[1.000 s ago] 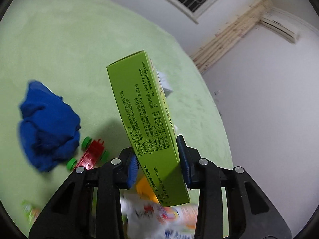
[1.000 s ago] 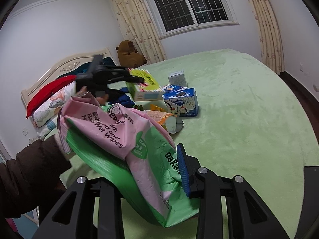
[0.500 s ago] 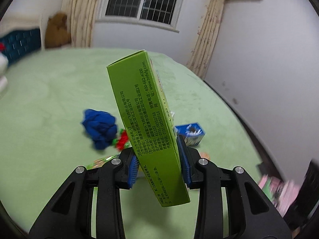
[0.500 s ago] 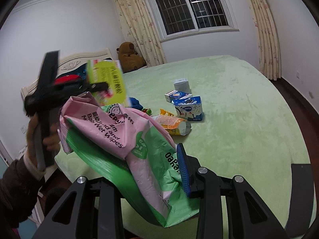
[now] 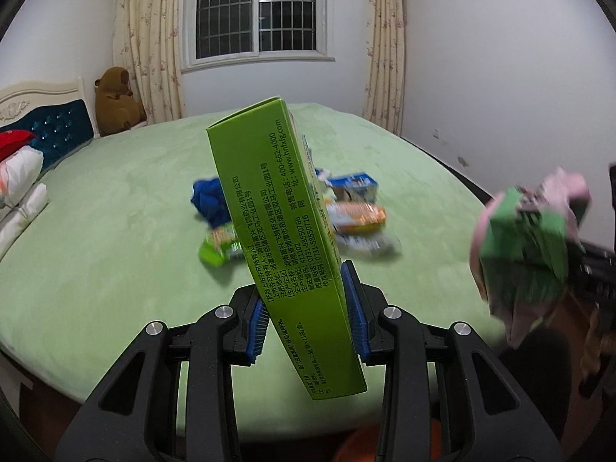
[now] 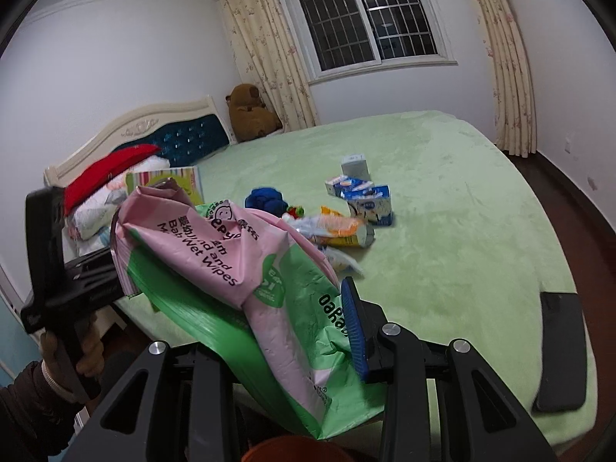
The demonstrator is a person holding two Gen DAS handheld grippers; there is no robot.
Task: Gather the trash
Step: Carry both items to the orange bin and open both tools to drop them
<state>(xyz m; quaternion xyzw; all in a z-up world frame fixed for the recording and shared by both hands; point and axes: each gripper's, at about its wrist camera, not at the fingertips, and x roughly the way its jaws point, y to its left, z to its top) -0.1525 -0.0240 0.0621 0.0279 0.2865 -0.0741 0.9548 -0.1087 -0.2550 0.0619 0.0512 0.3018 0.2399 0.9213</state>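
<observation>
Trash in both grippers, more on the bed: the left gripper point(image 5: 308, 315) clamps a tall green box point(image 5: 281, 238) between its blue pads, the box leaning toward 11 o'clock in the left wrist view. The right gripper point(image 6: 292, 331) grips a crumpled pink-and-green wipes pack point(image 6: 238, 273); only its right pad shows, pressed against the pack, the other hidden behind it. In the left wrist view the same pack appears blurred at 3 o'clock.

Both loads hang off the near edge of the green bed point(image 6: 442, 208). At 6 o'clock in each view an orange rim point(image 6: 292, 448) peeks from under the grippers; it may be a bin, though too little shows to tell.

By the look of it, the job is partway through. Two pieces are lifted but not yet dropped anywhere. Left on the bed, at about 12 o'clock from the right gripper, lies a cluster: a blue-and-white carton point(image 6: 371, 204), a second carton point(image 6: 346, 186) just behind it, an orange wrapper point(image 6: 340, 229), a small grey box point(image 6: 355, 166) farther back. A blue cloth point(image 6: 265, 200) and a red toy point(image 6: 294, 211) sit beside them. A dark phone point(image 6: 560, 350) rests at 4 o'clock, well apart.
</observation>
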